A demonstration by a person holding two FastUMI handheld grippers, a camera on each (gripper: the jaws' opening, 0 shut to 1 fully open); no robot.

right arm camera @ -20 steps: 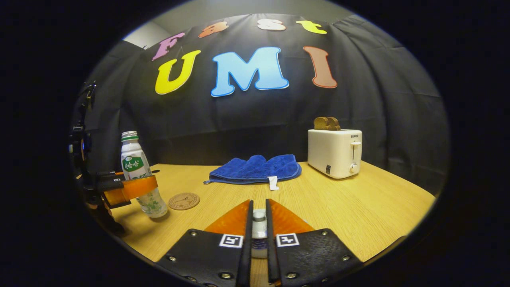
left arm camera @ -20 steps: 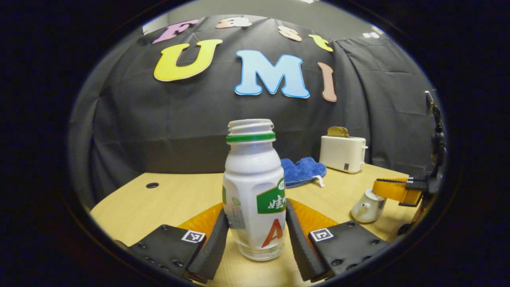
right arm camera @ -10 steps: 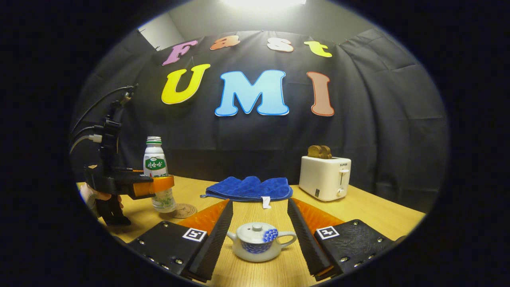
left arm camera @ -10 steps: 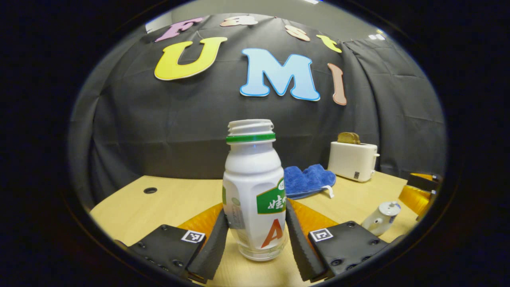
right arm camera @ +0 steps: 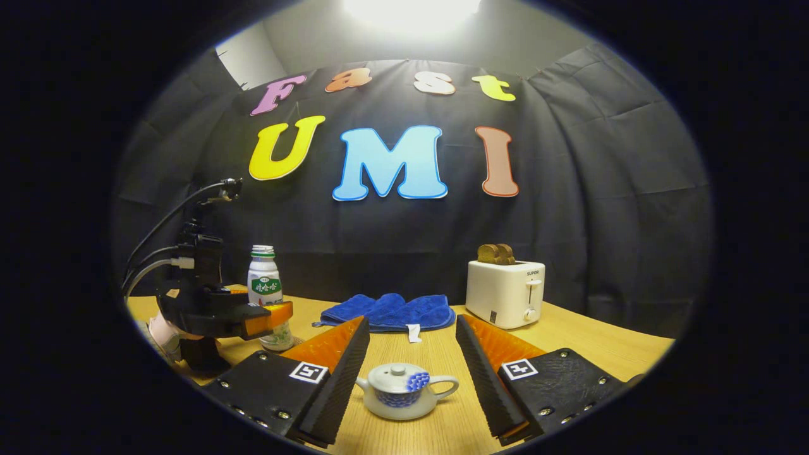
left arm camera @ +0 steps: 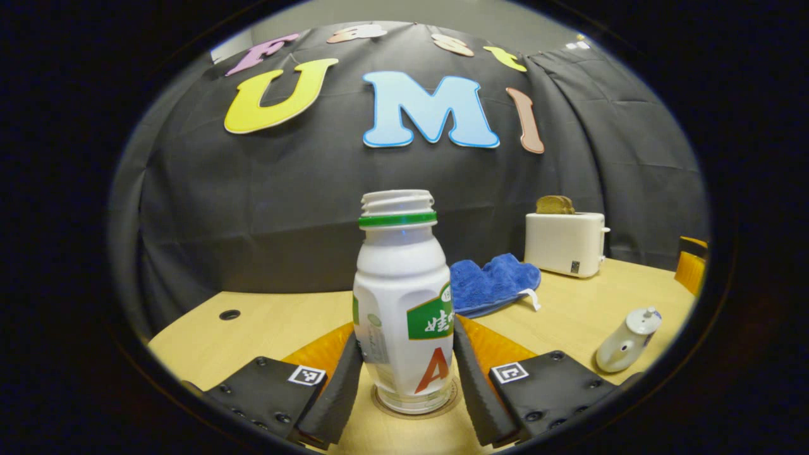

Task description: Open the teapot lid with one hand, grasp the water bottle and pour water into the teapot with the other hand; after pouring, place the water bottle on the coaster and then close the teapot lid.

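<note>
A white water bottle (left arm camera: 404, 297) with a green neck ring and no cap stands upright on a round coaster (left arm camera: 452, 399), whose rim rings its base. My left gripper (left arm camera: 407, 341) is shut on the bottle's sides. From the right gripper view, that left gripper (right arm camera: 278, 316) and the bottle (right arm camera: 264, 291) sit at the far left. The small white teapot (right arm camera: 398, 395) with a blue pattern has its lid (right arm camera: 393, 376) on. My right gripper (right arm camera: 412, 322) is open, its fingers wide on either side of the teapot and apart from it. In the left gripper view the teapot (left arm camera: 622, 341) is at the right.
A blue cloth (right arm camera: 385, 311) lies at the back of the wooden table (right arm camera: 569, 344). A white toaster (right arm camera: 504, 294) with bread in it stands at the back right. A cable hole (left arm camera: 229, 314) is in the table's left part.
My right gripper let go of the lid knob, opened wide and drew back from the teapot. My left gripper carried the bottle over and set it on the coaster.
</note>
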